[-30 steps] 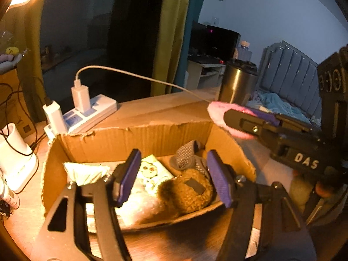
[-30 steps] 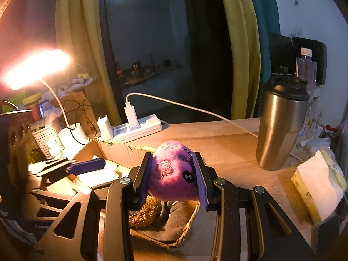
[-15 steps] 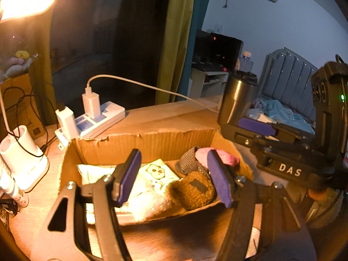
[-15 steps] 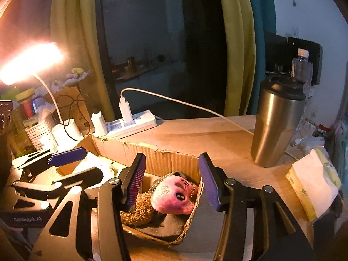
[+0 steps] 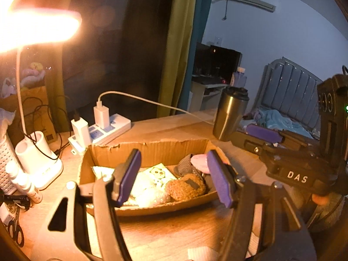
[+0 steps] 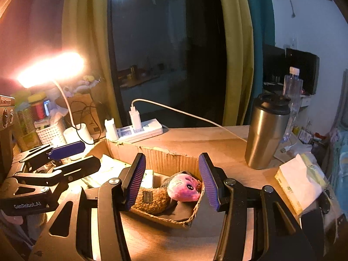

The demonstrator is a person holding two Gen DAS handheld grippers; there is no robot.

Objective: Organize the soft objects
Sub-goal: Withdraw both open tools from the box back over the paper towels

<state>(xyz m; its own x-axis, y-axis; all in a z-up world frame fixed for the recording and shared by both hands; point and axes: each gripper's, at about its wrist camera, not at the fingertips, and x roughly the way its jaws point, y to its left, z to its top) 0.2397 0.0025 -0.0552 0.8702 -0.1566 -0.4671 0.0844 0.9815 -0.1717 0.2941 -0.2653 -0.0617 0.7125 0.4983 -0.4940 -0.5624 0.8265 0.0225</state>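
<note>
A low cardboard box sits on the wooden desk and holds several soft things. A pink plush toy lies at its right end beside a brown fuzzy item and a grey knit piece. White packets fill the left part. My right gripper is open and empty, above and in front of the pink plush. My left gripper is open and empty in front of the box.
A steel tumbler stands right of the box. A white power strip with chargers and a cable lies behind it. A tissue pack is at the right. A lit desk lamp, a white holder and clutter fill the left.
My right gripper opened and let the pink plush drop into the box's right end, then drew back and up. My left gripper also pulled back from the box, still open.
</note>
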